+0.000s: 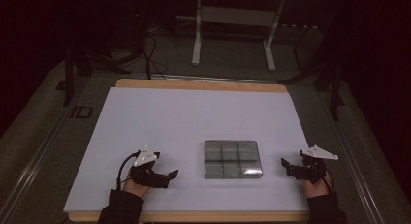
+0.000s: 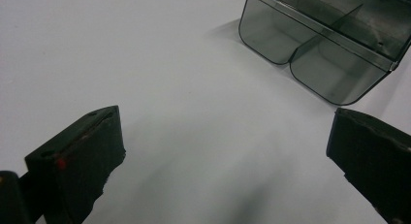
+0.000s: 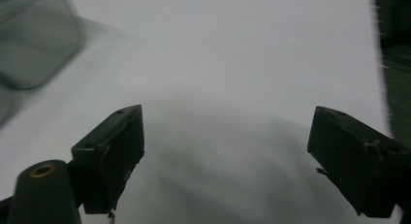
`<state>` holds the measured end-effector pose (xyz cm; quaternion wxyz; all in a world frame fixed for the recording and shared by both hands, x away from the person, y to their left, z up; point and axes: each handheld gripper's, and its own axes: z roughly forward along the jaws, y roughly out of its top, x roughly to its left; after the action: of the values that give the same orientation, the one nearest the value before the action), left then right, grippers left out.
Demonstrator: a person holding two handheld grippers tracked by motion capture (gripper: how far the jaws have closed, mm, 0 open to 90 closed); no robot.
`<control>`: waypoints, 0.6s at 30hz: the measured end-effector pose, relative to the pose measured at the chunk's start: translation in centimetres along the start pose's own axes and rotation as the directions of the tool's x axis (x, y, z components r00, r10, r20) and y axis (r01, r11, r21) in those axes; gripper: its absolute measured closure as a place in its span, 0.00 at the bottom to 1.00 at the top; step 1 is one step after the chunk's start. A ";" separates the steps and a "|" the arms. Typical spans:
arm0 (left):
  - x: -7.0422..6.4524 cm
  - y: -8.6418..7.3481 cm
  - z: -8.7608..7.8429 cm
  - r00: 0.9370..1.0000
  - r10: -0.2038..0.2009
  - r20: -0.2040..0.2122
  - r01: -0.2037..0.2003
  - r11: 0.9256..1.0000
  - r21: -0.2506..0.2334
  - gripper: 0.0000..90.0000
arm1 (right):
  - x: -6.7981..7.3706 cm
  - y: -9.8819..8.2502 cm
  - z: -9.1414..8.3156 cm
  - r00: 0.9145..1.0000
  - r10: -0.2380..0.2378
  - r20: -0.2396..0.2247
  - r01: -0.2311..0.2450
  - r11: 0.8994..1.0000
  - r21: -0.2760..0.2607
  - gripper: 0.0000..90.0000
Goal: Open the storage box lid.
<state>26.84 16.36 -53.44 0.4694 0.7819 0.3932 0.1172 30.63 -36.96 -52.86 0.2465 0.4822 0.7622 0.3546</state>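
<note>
Two wide-open claws, my left claw (image 1: 167, 177) and right claw (image 1: 287, 166), sit beside the gray tray (image 1: 232, 159) near the counter's front edge, so I should close in slowly and evenly.

The right gripper (image 3: 225, 158) has its two black jaws spread wide above a white sheet (image 3: 232, 54). A blurred smoky tray (image 3: 34, 40) shows at upper left. Dark floor (image 3: 395, 64) borders the sheet's right edge.
</note>
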 end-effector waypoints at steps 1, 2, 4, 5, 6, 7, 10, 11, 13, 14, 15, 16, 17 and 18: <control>0.0 0.1 0.0 1.000 -0.003 0.003 0.003 1.000 0.005 0.01 | 0.0 0.1 0.0 1.000 -0.006 -0.016 0.006 1.000 0.004 0.15; 0.0 0.1 0.0 1.000 -0.004 0.007 0.004 1.000 0.005 0.01 | 0.1 0.1 0.0 0.999 -0.015 -0.031 0.016 1.000 0.008 0.15; 0.0 0.3 0.0 1.000 -0.005 0.010 0.005 1.000 0.009 0.01 | 0.2 0.1 0.1 0.999 -0.028 -0.034 0.028 0.999 0.015 0.15; 0.0 0.3 0.0 1.000 -0.003 0.017 0.003 1.000 0.011 0.01 | 0.3 0.1 0.1 0.998 -0.040 -0.043 0.041 0.999 0.019 0.15; -0.1 0.4 0.1 1.000 -0.001 0.020 0.000 1.000 0.012 0.01 | 0.4 0.1 0.1 0.997 -0.052 -0.050 0.053 0.998 0.019 0.15; -0.1 0.4 0.2 1.000 0.002 0.023 -0.003 1.000 0.018 0.01 | 0.6 0.2 0.1 0.997 -0.056 -0.054 0.058 0.998 0.025 0.15; -0.4 0.6 0.6 0.999 0.024 0.033 -0.025 0.999 0.033 0.01 | 0.9 0.4 0.1 0.993 -0.086 -0.080 0.088 0.996 0.022 0.14; -0.6 0.6 0.7 0.999 0.032 0.038 -0.033 0.999 0.033 0.01 | 1.0 0.4 0.1 0.991 -0.089 -0.098 0.092 0.996 0.021 0.14; -0.9 0.8 1.0 0.998 0.048 0.050 -0.050 0.998 0.040 0.01 | 1.3 0.6 0.2 0.989 -0.100 -0.112 0.103 0.994 0.025 0.15; -1.0 0.9 1.1 0.997 0.057 0.046 -0.059 0.997 0.044 0.01 | 1.5 0.7 0.3 0.986 -0.113 -0.121 0.118 0.992 0.033 0.15; -1.1 0.9 1.2 0.996 0.063 0.056 -0.066 0.997 0.045 0.01 | 1.7 0.7 0.4 0.985 -0.124 -0.124 0.129 0.991 0.037 0.15; -1.2 1.0 1.3 0.996 0.071 0.058 -0.074 0.996 0.048 0.01 | 1.8 0.7 0.5 0.982 -0.136 -0.133 0.141 0.990 0.026 0.15; -1.4 1.1 1.4 0.995 0.078 0.062 -0.081 0.995 0.051 0.01 | 2.0 0.8 0.5 0.978 -0.143 -0.154 0.148 0.989 0.021 0.15; -1.5 1.2 1.5 0.994 0.086 0.071 -0.090 0.995 0.049 0.01 | 2.2 0.8 0.6 0.974 -0.155 -0.167 0.160 0.987 0.022 0.16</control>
<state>27.24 14.03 -52.98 0.4565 0.8140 0.3449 0.1003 30.62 -34.59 -52.67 0.2016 0.3936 0.8220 0.3590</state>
